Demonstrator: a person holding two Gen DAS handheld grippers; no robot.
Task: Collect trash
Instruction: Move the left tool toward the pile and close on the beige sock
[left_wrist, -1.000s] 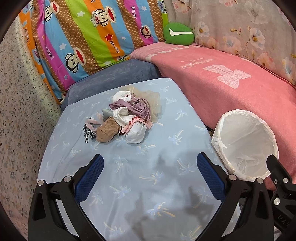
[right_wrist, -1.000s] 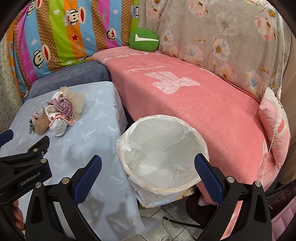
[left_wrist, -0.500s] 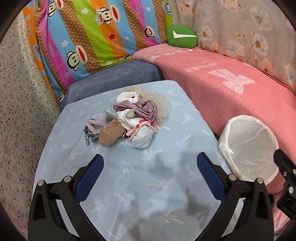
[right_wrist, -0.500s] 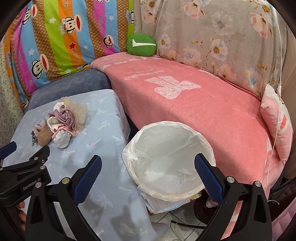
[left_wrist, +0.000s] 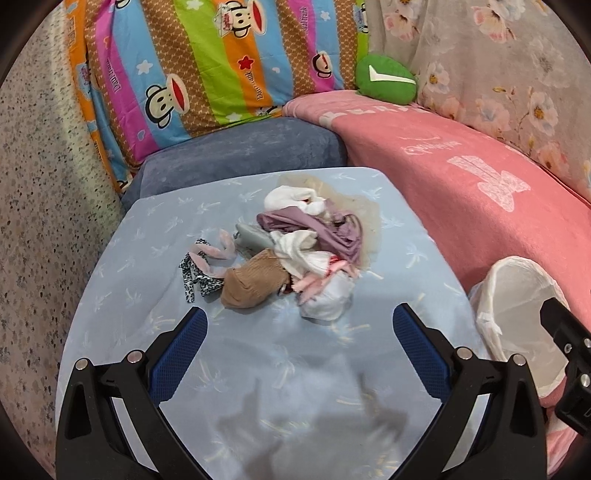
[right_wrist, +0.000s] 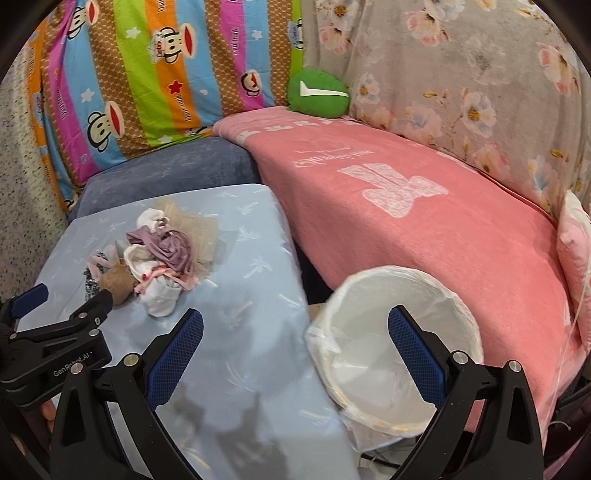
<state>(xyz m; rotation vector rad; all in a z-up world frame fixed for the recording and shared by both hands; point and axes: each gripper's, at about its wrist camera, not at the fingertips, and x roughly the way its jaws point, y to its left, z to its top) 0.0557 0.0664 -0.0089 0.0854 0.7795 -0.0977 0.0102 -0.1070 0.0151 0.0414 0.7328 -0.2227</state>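
A heap of crumpled trash (left_wrist: 295, 254) (right_wrist: 159, 254), in white, mauve, tan and pink scraps, lies on the light blue table (left_wrist: 258, 387) (right_wrist: 251, 332). My left gripper (left_wrist: 299, 328) is open, its blue pads spread wide just short of the heap. A bin lined with a white bag (left_wrist: 517, 310) (right_wrist: 391, 343) stands on the floor at the table's right side. My right gripper (right_wrist: 295, 328) is open and empty, hovering over the table edge and the bin's rim. The left gripper's body (right_wrist: 55, 343) shows at the left of the right wrist view.
A pink blanket (right_wrist: 406, 206) covers the sofa on the right, with a green cushion (right_wrist: 317, 94) at the back and a striped monkey-print cushion (left_wrist: 207, 66) behind the table. A blue-grey seat cushion (left_wrist: 240, 155) borders the table's far edge.
Both grippers have moved forward and left toward the heap. The heap now looks larger and closer to the left pads, and the bin has slid to the right in both views.
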